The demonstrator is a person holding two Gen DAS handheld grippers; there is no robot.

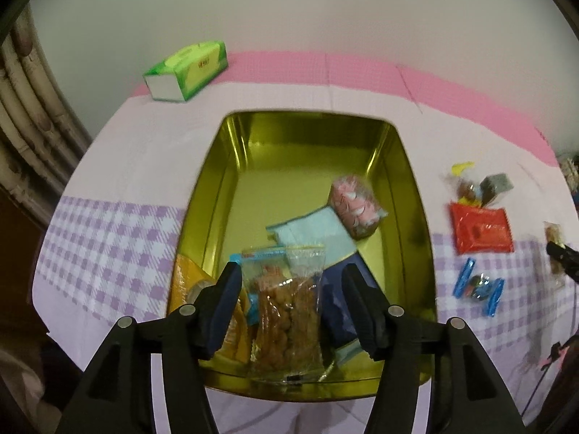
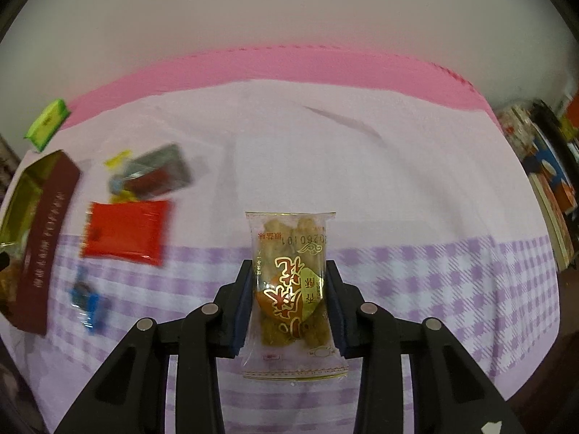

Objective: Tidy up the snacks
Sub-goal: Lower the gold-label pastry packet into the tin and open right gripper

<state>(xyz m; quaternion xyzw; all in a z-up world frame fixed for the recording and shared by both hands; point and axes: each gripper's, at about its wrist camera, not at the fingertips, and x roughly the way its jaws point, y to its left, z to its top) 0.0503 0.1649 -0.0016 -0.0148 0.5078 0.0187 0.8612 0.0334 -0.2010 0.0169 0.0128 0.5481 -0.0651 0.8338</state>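
Right wrist view: right gripper [image 2: 289,300] jaws clamp a clear packet of fried snack [image 2: 291,289].
Left gripper [image 1: 291,289] jaws stand apart over the gold metal tin [image 1: 231,166].

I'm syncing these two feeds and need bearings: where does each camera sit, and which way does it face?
Left wrist: on the left gripper, looking down into the gold tin; its open fingers straddle a clear snack bag.
Right wrist: on the right gripper, facing across the tablecloth; fingers clamp a snack packet.
Shared: red packet, green tissue box.
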